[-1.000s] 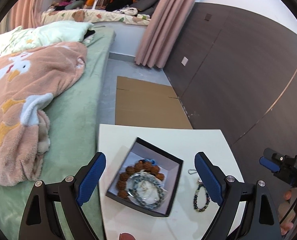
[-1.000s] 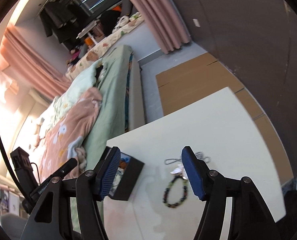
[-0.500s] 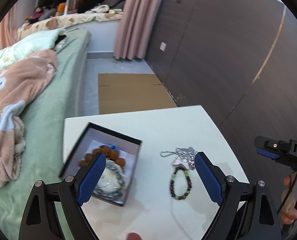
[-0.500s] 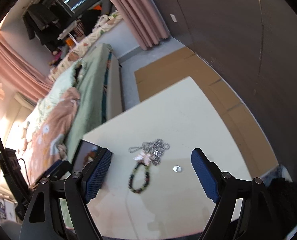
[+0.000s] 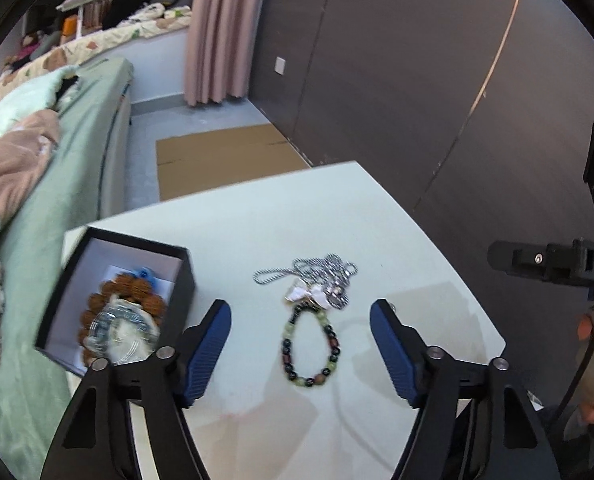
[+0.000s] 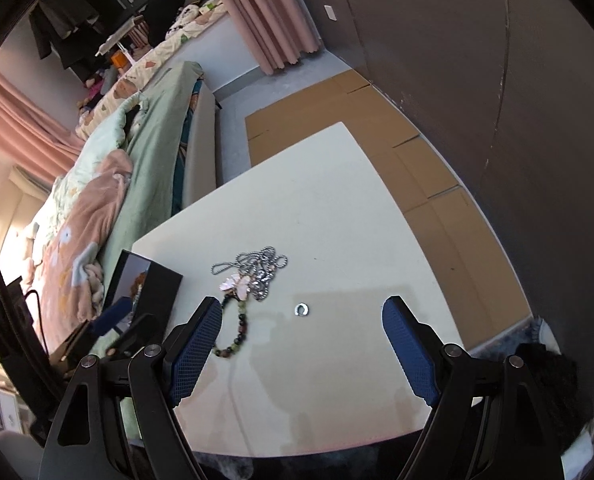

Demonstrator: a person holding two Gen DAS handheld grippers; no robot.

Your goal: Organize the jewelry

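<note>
table (image 5: 337, 216) was white | box (image 5: 181, 280) black outside, pale lilac lining | bracelet (image 5: 309, 344) mixed green, black and reddish beads | chain (image 5: 321, 268) silver, at 12 o'clock of bracelet | ring (image 6: 302, 309) silver | gripper pads (image 5: 209, 352) blue, cross-hatched | curtain (image 5: 221, 32) pink | bedsheet (image 5: 77, 152) green

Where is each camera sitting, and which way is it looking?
Left wrist: sits on the left gripper, looking down past its open blue fingers at the beaded bracelet; a hand shows at the right edge.
Right wrist: sits on the right gripper, open over the small ring.
Both show the white table, silver chain, black box and bed.
</note>
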